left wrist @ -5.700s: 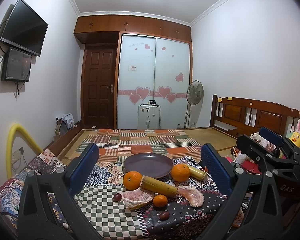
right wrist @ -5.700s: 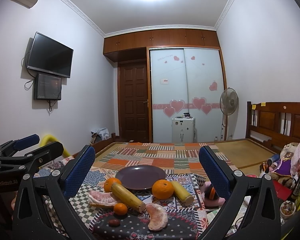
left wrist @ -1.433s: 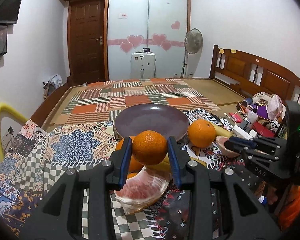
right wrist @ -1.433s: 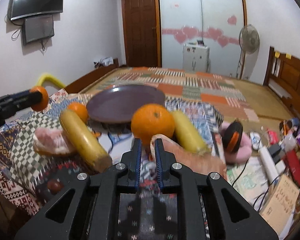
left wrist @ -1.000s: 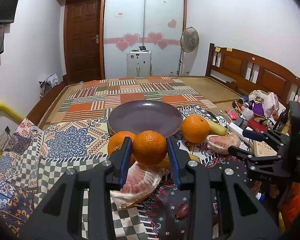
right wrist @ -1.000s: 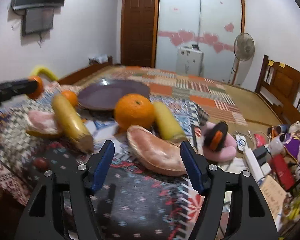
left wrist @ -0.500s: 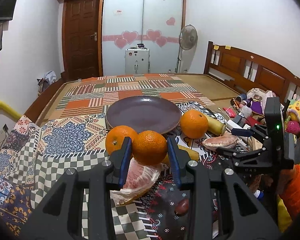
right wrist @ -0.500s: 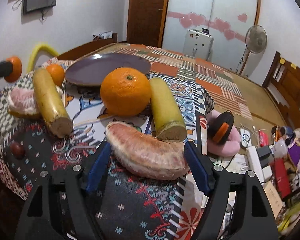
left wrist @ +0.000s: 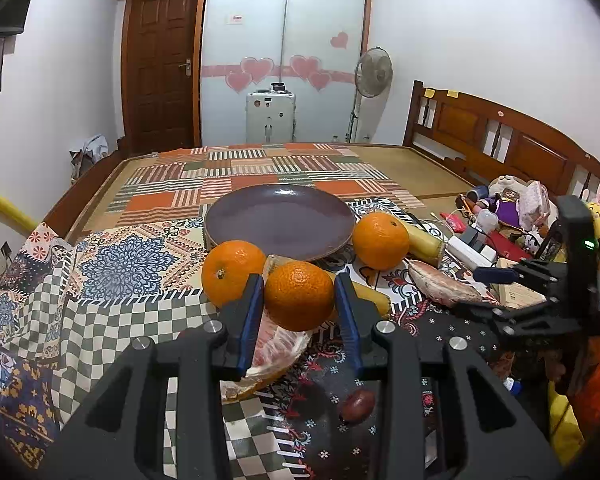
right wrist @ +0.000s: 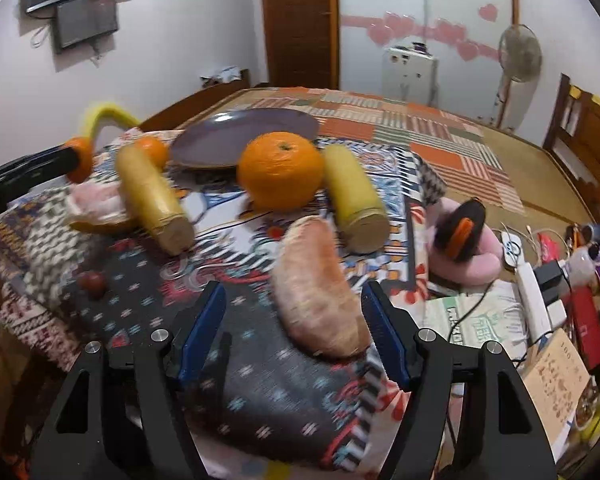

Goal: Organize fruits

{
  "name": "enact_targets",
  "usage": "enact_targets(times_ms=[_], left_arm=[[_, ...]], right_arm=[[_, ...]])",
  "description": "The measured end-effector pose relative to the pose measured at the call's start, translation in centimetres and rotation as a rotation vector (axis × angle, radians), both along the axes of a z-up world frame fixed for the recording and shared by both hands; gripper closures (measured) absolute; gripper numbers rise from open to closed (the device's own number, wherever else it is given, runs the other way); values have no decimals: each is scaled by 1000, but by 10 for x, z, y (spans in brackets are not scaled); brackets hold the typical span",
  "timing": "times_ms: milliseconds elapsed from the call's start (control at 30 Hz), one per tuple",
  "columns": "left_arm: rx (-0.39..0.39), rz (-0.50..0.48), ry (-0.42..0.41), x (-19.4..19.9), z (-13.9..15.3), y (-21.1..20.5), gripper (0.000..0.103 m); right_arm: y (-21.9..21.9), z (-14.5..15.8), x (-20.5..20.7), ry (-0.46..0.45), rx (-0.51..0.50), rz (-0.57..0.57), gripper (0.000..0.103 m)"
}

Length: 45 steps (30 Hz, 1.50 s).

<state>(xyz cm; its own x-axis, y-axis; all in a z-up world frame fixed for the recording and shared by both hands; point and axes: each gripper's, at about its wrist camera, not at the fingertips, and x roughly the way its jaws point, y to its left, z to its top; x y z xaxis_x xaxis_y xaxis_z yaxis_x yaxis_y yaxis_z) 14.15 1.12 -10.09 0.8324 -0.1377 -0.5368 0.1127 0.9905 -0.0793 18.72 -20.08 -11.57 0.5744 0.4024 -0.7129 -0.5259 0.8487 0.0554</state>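
My left gripper (left wrist: 299,300) is shut on a small orange (left wrist: 299,295) and holds it above the cloth, in front of the purple plate (left wrist: 280,216). Two bigger oranges (left wrist: 233,271) (left wrist: 381,241) lie at the plate's near rim. A peeled pomelo piece (left wrist: 274,346) lies under the left gripper. My right gripper (right wrist: 296,316) is open, its jaws on either side of a second pomelo segment (right wrist: 318,292) on the cloth. Behind it are an orange (right wrist: 281,170) and two yellow banana pieces (right wrist: 154,196) (right wrist: 354,196). The left gripper with its orange shows at the left edge (right wrist: 76,158).
Small dark red fruits (left wrist: 358,404) (right wrist: 92,280) lie on the patterned cloth. A pink cushion with a black-orange thing (right wrist: 466,248), a power strip (right wrist: 534,292), cables and boxes clutter the right side. A wooden bed frame (left wrist: 500,148) stands at the right.
My right gripper has opened and come down around the pomelo segment, and has swung a little. My left gripper keeps its orange and has moved slightly closer to the plate.
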Motion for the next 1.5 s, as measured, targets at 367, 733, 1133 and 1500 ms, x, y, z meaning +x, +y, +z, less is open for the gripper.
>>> enact_targets(times_ms=[367,733,1133,1500], left_arm=[[18,12,0,-1,4,2,67],[51,20,-25,13,25,10,67],[88,41,-50,53,48,22,67],[97,42,6,107,40,33,67]], right_arm=[[11,-16,16,-15,-48,-25,58],[14,21,4,-92,57,-41,63],[46,72,28,-243,134,-27,63],[79,76,74,-273,104,-9,63]])
